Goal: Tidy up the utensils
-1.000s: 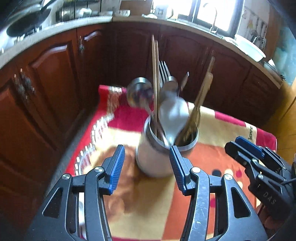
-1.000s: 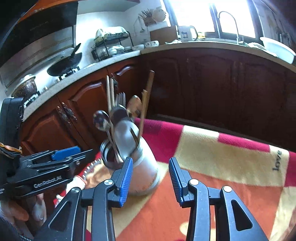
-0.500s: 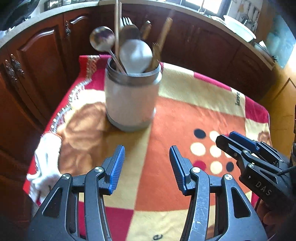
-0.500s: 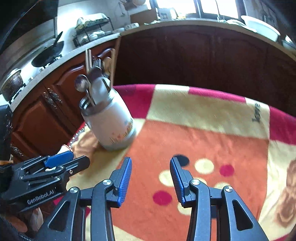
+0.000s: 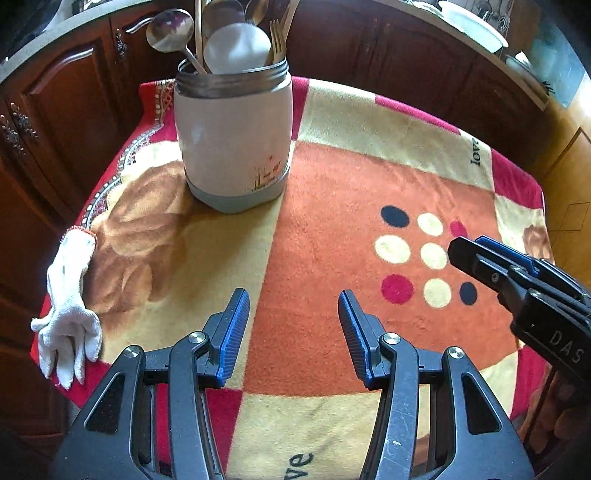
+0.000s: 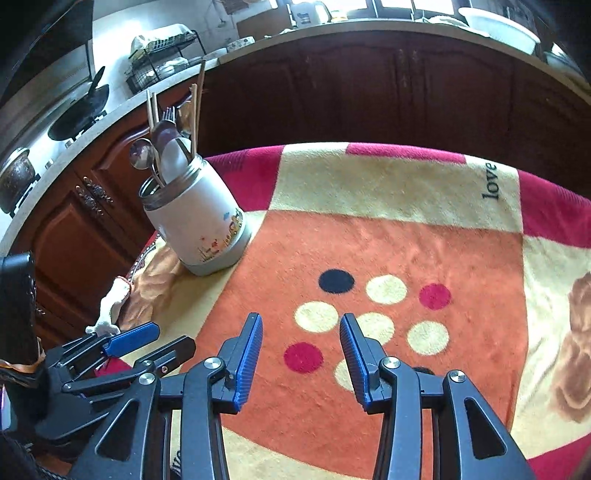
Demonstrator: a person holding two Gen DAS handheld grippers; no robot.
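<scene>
Your left view: chopsticks (image 5: 198,27) and upper spoon (image 5: 221,13) cut off at top edge. Utensil handles hidden inside holder (image 5: 232,136); count inside cannot tell. White glove (image 5: 70,310): fingers hang over blanket (image 5: 332,221) edge, palm side hidden. Your right view: glove mostly hidden behind blanket fold. Small print on holder too small to read. Word on blanket at bottom edge cut off.

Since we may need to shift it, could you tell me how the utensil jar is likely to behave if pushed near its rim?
The utensil jar is tall, with long spoons and chopsticks standing above its rim, so it probably tips rather than slides. The soft blanket under it likely adds drag. Its glossy wall looks smooth, so pads may slip.
</scene>
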